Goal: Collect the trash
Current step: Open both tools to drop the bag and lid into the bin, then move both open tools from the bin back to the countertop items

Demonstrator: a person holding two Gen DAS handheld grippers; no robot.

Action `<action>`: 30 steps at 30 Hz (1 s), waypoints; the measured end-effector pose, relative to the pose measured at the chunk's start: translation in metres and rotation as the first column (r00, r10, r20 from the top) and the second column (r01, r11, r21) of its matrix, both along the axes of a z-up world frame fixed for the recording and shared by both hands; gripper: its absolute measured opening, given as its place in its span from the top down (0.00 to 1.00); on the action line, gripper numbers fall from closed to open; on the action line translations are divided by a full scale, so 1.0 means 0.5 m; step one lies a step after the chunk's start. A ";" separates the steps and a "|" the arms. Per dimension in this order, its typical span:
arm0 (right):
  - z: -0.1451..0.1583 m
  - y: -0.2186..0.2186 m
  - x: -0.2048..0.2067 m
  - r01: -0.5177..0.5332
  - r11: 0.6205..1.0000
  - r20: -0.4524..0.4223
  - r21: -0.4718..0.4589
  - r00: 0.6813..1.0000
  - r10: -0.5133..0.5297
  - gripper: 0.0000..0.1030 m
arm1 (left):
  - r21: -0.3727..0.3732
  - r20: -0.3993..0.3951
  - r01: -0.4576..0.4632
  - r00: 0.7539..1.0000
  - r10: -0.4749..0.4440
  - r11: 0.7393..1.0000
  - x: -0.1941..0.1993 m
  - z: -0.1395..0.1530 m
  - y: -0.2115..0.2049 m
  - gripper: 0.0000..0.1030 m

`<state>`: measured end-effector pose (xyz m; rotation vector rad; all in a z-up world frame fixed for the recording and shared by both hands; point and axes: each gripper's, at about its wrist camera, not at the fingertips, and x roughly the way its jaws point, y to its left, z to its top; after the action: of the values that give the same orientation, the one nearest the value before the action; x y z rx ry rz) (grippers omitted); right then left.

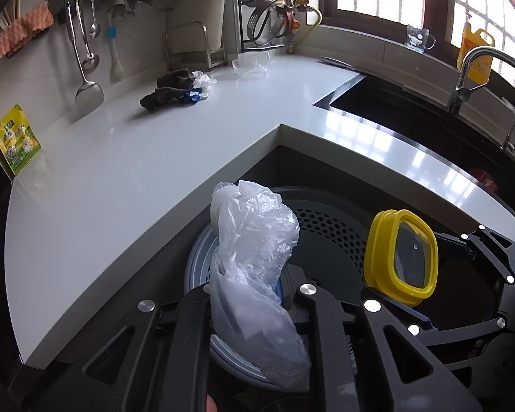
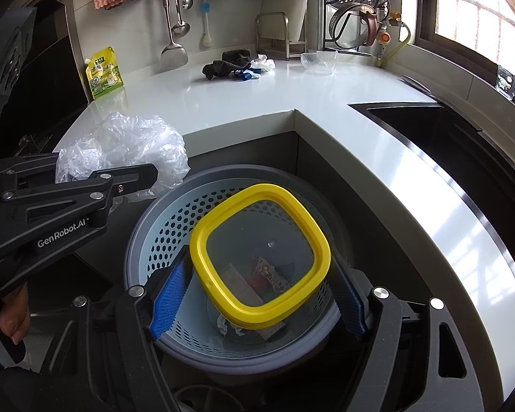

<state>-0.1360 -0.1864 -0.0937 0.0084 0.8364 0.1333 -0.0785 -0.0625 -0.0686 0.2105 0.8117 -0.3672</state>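
Only the right wrist view shows scraps inside the bin (image 2: 154, 240), where the right gripper (image 2: 257, 295) clamps the yellow lid (image 2: 223, 295) above it, while the left gripper (image 1: 257, 309) pinches the plastic bag (image 1: 254, 240).

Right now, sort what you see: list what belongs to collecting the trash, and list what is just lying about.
Part of the job:
- crumpled plastic bag, held in the left gripper
- yellow-rimmed lid, held in the right gripper
- perforated trash bin below, scraps already inside

Just lying about:
- dark cloth
- green-yellow pouch
- clear bowl
- hanging utensils
- yellow bottle
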 end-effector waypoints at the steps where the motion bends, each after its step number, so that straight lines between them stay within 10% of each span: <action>1: -0.002 0.000 0.002 -0.002 1.000 -0.006 -0.003 1.000 0.002 0.28 | -0.004 -0.002 -0.001 1.000 0.001 1.000 0.002 -0.001 0.000 0.82; 5: -0.010 0.004 0.010 -0.010 1.000 -0.017 -0.013 1.000 0.010 0.27 | -0.012 -0.001 -0.007 1.000 0.007 1.000 0.006 -0.003 0.002 0.42; 30: -0.017 -0.016 0.050 -0.021 0.999 -0.022 0.030 1.000 0.022 0.22 | -0.030 0.000 -0.041 0.999 0.041 0.999 0.057 0.003 0.022 0.38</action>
<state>-0.1108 -0.1942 -0.1020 0.0293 0.8567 0.1662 -0.0500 -0.0513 -0.0672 0.1656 0.8087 -0.3408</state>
